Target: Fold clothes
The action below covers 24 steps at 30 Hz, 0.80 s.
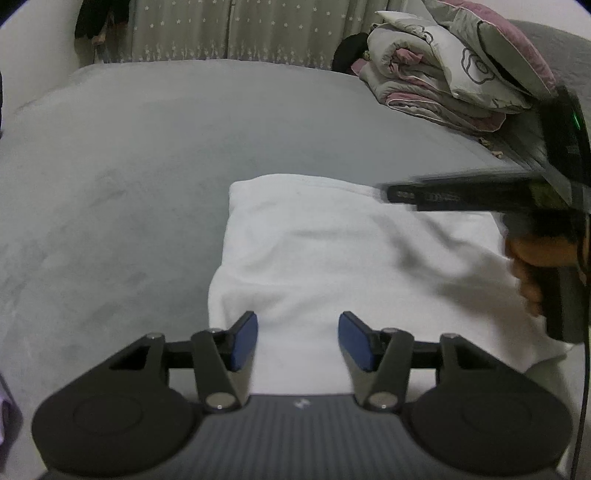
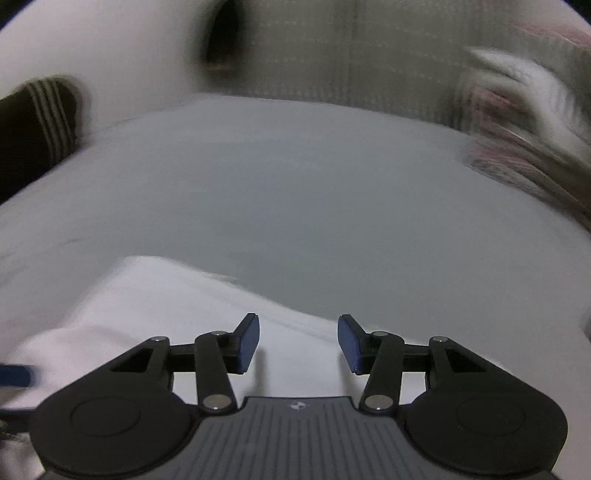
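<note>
we are viewing a white garment (image 1: 332,258), folded into a rough rectangle and lying flat on the grey bed (image 1: 147,155) close to its near edge. we are holding the left gripper (image 1: 298,339) just above the near part of the cloth, its blue-padded jaws standing spread apart with nothing between them. the right gripper (image 2: 298,341) is hovering over the garment's (image 2: 155,306) right-hand portion, its jaws likewise spread and empty. in the left wrist view the right gripper's dark body (image 1: 480,192) is reaching in from the right edge of the bed, blurred, with the hand (image 1: 532,266) gripping its handle. whether either gripper is touching the cloth we cannot tell. a bundled quilt (image 1: 443,81) with pink trim is sitting at the far right corner of the bed, well apart from the garment, and a patterned curtain (image 1: 240,29) is hanging beyond the far edge. the right wrist view is smeared.
</note>
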Each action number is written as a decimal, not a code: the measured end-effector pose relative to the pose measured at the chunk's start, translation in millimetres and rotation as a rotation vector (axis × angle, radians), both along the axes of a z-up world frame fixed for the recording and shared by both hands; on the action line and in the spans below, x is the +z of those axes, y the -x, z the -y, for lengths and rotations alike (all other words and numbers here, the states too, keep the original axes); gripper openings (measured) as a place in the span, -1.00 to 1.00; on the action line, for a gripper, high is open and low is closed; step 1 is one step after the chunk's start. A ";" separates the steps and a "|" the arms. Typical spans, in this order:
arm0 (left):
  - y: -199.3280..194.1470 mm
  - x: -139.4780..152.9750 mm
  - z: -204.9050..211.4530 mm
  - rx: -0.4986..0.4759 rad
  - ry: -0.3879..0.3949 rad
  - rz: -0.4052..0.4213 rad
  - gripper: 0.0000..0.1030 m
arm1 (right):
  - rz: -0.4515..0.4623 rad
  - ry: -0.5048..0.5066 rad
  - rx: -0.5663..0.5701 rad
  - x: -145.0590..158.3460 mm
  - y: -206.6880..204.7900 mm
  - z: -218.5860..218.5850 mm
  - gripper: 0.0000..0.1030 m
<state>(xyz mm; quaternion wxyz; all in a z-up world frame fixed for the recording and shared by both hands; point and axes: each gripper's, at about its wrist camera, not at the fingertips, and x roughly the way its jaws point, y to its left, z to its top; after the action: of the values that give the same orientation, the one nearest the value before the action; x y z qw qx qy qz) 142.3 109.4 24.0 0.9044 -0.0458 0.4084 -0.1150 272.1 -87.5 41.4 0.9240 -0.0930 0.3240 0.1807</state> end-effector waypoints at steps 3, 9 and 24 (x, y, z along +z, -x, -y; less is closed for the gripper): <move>-1.3 0.0 -2.8 -0.001 0.014 -0.010 0.02 | 0.002 0.046 0.175 1.5 -11.5 -48.2 -0.04; -3.9 0.0 -8.4 -0.003 0.043 -0.030 0.02 | -0.042 0.122 0.291 -10.0 -41.2 -99.4 0.18; -2.8 8.5 -15.6 0.017 -0.020 -0.017 0.48 | 0.099 0.091 0.086 3.7 -42.2 -94.0 -0.78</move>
<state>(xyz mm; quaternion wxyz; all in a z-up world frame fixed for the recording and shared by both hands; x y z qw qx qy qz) 145.2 125.0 32.4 0.9022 -0.0415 0.4168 -0.1029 314.2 6.5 45.1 0.9251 -0.1576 0.2813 0.2006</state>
